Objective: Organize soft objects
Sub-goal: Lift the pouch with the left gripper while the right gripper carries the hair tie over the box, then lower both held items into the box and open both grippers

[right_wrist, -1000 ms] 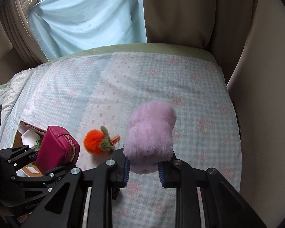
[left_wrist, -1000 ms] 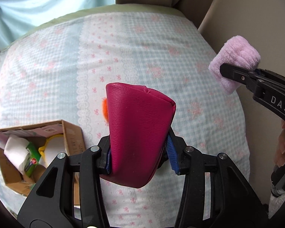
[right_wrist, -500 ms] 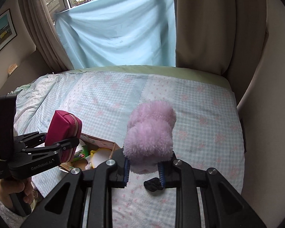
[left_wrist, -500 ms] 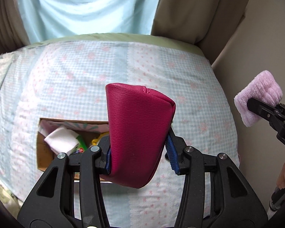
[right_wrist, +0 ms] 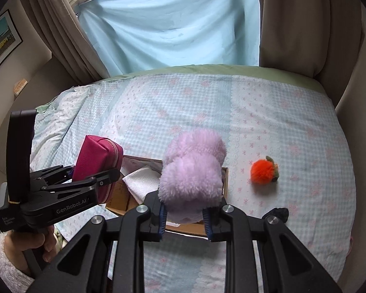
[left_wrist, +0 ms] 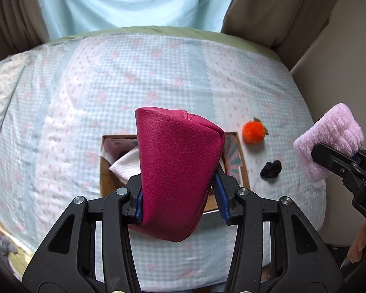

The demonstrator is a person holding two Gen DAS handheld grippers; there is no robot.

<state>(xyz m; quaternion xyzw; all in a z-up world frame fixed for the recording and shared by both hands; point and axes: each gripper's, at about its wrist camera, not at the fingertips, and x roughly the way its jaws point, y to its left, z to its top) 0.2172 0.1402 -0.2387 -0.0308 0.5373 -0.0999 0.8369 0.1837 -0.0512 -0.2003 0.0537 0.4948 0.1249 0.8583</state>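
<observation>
My left gripper (left_wrist: pixel 178 200) is shut on a magenta zip pouch (left_wrist: pixel 175 168), held in the air over an open cardboard box (left_wrist: pixel 242 168) on the bed. From the right wrist view the same pouch (right_wrist: pixel 97 163) sits in the left gripper (right_wrist: pixel 102 178) at the left. My right gripper (right_wrist: pixel 184 216) is shut on a fluffy lilac plush (right_wrist: pixel 192 173), which also hangs above the box (right_wrist: pixel 225 183); that plush (left_wrist: pixel 329 141) shows at the right edge of the left wrist view. An orange pom-pom fruit (right_wrist: pixel 262 172) and a small black scrunchie (left_wrist: pixel 270 169) lie on the bedspread right of the box.
The box holds a white cloth (right_wrist: pixel 141 183) and other items. The bed wears a blue-and-pink checked spread (left_wrist: pixel 134 80). A pale blue sheet (right_wrist: pixel 173 24) and beige curtains hang behind it. A wall borders the bed's right side (left_wrist: pixel 329 61). A hand (right_wrist: pixel 24 249) grips the left tool.
Both grippers have travelled with their loads until they hang over the box. The box, once at the left edge, now lies beneath them; the orange fruit and scrunchie have slid to the right of both views.
</observation>
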